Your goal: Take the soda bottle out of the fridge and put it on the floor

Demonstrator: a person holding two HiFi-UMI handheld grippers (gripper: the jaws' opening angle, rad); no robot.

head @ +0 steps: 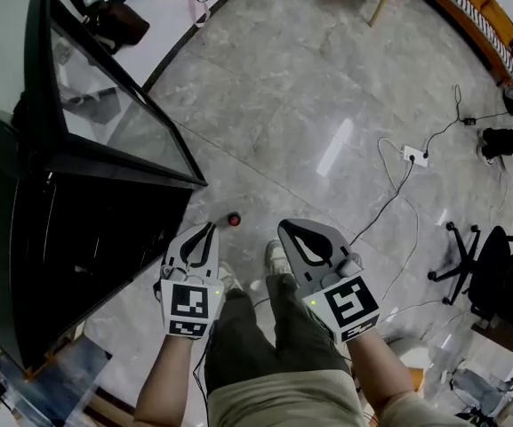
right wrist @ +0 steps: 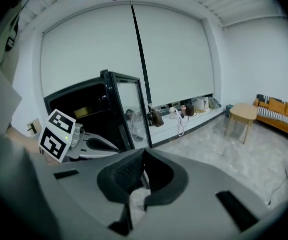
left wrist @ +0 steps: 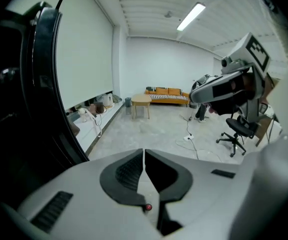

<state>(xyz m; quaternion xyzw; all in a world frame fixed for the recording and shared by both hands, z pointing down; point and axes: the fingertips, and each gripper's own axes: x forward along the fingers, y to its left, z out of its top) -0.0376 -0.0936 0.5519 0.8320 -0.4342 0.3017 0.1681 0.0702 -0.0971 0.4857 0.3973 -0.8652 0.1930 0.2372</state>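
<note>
Bottle (head: 234,219) seemingly stands on floor (head: 309,78) just ahead of left gripper (head: 208,231); it and right gripper (head: 284,229) are closed, empty. Placing looks done; next, back away.

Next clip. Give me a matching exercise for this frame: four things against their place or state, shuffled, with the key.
Things:
1 fridge door
2 left gripper
3 small red object
4 power strip

Place or state:
A white, on the floor to the person's right
B swung open
C on the floor just ahead of the shoes
D jaws together, nothing between them

Pairs: 1-B; 2-D; 3-C; 4-A
</note>
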